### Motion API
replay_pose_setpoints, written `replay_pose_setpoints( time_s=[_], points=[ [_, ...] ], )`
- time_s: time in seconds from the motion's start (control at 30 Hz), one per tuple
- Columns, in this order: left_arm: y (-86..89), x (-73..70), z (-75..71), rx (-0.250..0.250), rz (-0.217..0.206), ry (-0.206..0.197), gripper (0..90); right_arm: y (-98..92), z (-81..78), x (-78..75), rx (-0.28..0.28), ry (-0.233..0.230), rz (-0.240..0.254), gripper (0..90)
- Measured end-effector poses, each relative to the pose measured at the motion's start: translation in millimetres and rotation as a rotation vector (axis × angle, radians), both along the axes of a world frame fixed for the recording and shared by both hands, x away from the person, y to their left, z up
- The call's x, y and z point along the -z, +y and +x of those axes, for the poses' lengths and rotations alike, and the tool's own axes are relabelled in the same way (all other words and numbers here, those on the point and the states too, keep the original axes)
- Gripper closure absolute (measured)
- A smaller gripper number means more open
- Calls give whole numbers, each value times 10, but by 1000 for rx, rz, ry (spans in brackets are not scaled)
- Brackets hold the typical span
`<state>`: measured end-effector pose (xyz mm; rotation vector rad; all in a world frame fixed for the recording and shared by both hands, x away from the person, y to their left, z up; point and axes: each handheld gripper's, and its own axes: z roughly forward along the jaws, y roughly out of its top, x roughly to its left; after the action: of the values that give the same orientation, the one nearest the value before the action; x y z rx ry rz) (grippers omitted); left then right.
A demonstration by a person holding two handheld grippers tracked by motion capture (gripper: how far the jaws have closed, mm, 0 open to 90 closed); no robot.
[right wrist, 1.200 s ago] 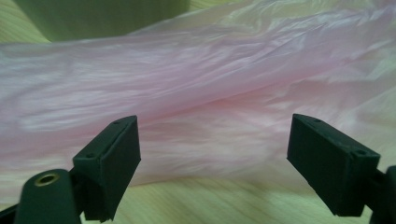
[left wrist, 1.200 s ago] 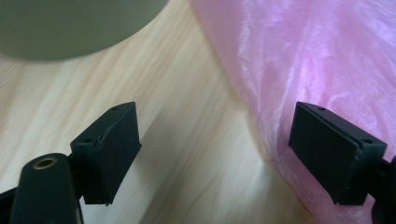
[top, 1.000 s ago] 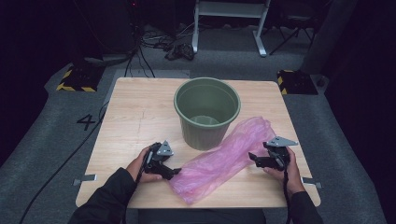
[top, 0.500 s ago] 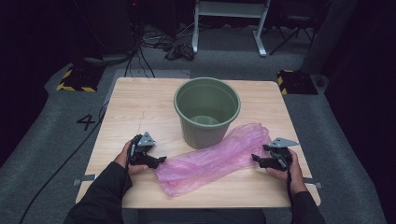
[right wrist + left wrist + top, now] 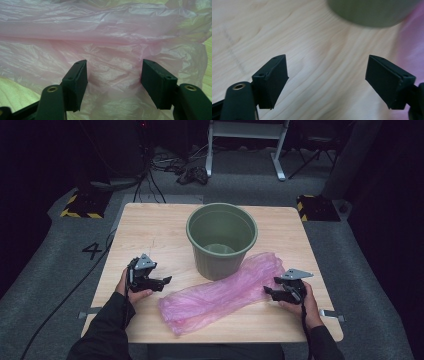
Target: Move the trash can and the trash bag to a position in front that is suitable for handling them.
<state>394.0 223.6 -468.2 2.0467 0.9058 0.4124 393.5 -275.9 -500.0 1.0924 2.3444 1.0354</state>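
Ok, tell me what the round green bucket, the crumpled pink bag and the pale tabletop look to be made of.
Round green bucket: likely moulded plastic, matte, with smooth uniform walls and a rolled rim. Crumpled pink bag: thin plastic film, translucent, glossy along its creases. Pale tabletop: wood or wood-look laminate, satin, with visible grain lines.

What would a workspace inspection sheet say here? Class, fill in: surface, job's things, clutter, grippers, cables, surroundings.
Surface: wooden table, bare light woodgrain.
Job's things: green bucket upright, open; pink plastic bag lying crumpled in front of it.
Clutter: nothing seen.
Grippers: left hand-held gripper open over bare wood, apart from the bag; right hand-held gripper at the bag's edge, jaws just been closing, film between them, not yet pinched.
Cables: black cables on the floor behind.
Surroundings: grey floor, dark room.
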Motion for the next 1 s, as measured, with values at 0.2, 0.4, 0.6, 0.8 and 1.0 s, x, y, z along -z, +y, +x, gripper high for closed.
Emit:
replay_pose_setpoints(
  time_s=[0.2,0.4,0.6,0.8,1.0],
  points=[
    [-410,-325,-338,82,47,-89,191,15,-7,-2,6,3,-3,371],
    [-844,-515,-633,168,89,-133,191,24,-7,-1,10,5,-3,361],
    [-1423,-410,-908,315,85,-68,200,28,-8,1,14,5,-3,350],
    [-1798,-123,-948,315,121,-13,252,66,-15,4,8,3,-1,336],
    [-1718,120,-715,253,194,54,297,104,-33,1,-12,5,-5,336]
  ],
)
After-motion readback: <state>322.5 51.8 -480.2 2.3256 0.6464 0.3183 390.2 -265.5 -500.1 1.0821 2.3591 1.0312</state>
